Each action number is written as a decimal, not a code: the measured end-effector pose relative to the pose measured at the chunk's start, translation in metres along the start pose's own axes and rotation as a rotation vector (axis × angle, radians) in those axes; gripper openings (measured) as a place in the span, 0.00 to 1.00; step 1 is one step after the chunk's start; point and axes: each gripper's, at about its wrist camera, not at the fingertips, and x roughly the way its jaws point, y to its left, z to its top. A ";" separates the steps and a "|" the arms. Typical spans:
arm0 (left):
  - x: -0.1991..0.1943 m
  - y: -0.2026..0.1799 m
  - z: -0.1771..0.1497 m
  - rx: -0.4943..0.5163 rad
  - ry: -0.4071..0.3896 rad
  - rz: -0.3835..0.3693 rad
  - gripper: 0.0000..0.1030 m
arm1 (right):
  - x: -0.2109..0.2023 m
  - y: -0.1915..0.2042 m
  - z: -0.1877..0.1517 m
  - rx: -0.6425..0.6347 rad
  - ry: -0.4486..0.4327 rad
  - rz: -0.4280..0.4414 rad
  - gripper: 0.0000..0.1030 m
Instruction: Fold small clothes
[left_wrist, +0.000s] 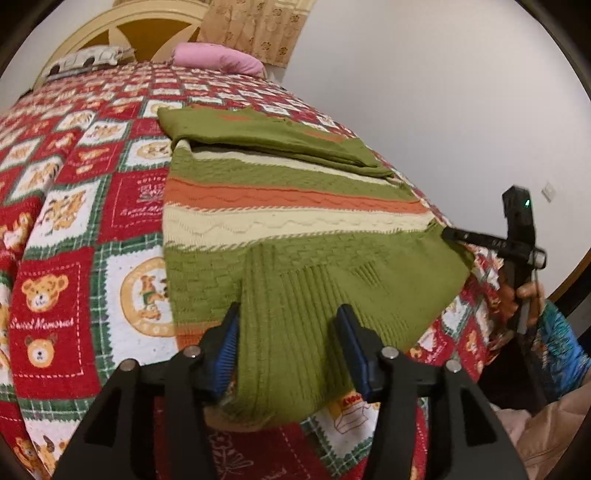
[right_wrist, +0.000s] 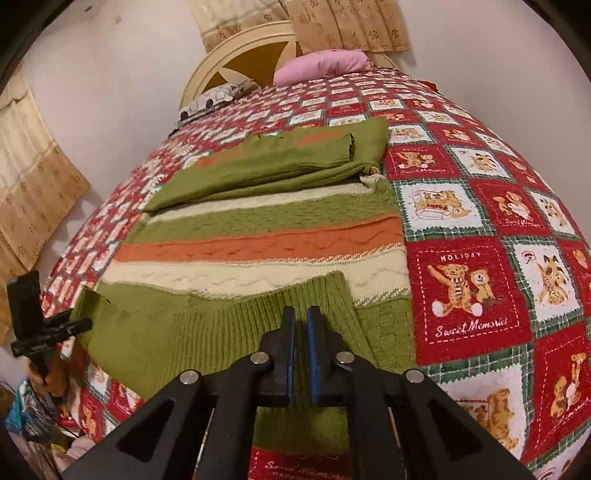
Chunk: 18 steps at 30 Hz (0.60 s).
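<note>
The left gripper (left_wrist: 288, 325) is holding its fingers (left_wrist: 229, 343) wide, straddling the ribbed hem (left_wrist: 291, 369) of the striped sweater (left_wrist: 295, 206). The right gripper (right_wrist: 301, 325) is keeping its fingers (right_wrist: 316, 343) narrow over the same hem; whether cloth is pinched between them I cannot tell. The sweater is lying at the near edge of the bedspread (left_wrist: 74, 221), with its sleeves (right_wrist: 277, 158) folded across the far end. To fold well, both grippers should be gripping the hem near its corners and carrying it level. The hem's underside is staying hidden, and the near bed edge is being cut off.
</note>
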 end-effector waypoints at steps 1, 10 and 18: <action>0.000 -0.001 -0.001 0.006 -0.003 0.004 0.53 | -0.002 -0.002 -0.001 0.009 -0.009 0.004 0.25; -0.002 0.012 0.000 -0.072 -0.023 -0.065 0.53 | -0.001 0.005 0.004 -0.053 -0.024 -0.034 0.62; -0.001 0.013 -0.001 -0.080 -0.030 -0.064 0.53 | 0.022 0.021 -0.001 -0.215 0.027 -0.134 0.46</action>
